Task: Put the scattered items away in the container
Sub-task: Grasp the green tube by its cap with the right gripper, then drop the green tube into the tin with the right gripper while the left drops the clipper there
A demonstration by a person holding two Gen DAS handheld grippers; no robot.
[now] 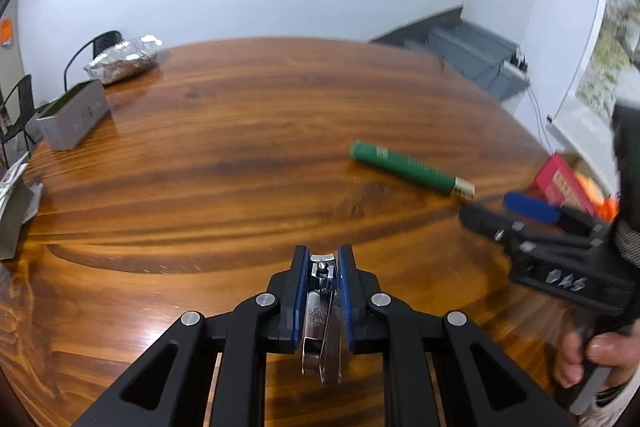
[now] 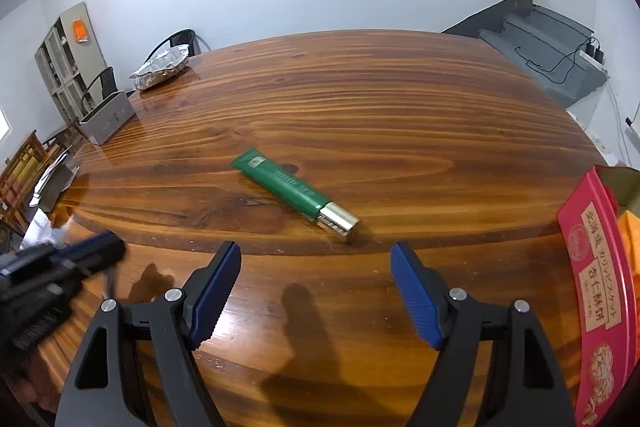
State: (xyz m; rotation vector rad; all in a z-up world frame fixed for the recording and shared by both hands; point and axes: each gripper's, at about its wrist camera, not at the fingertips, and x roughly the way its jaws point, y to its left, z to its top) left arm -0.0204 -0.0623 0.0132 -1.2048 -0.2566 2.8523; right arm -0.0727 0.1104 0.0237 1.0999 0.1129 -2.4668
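Note:
My left gripper (image 1: 323, 259) is shut on a silver nail clipper (image 1: 322, 315), which hangs above the wooden table (image 1: 240, 115). A green tube with a silver cap (image 2: 294, 193) lies flat on the table, just beyond my right gripper (image 2: 316, 259), whose blue pads stand wide apart with nothing between them. The same tube (image 1: 408, 169) shows in the left wrist view, with the right gripper (image 1: 508, 207) close to its cap end. A pink box (image 2: 596, 267) with orange contents stands at the right edge; the pink box (image 1: 564, 183) also appears behind the right gripper.
A foil-wrapped bundle (image 2: 162, 67) and a grey rectangular box (image 2: 106, 123) sit at the far left of the table. Chairs (image 2: 100, 83) stand behind them. The left gripper (image 2: 60, 263) shows blurred at the left. A hand (image 1: 588, 351) holds the right gripper's handle.

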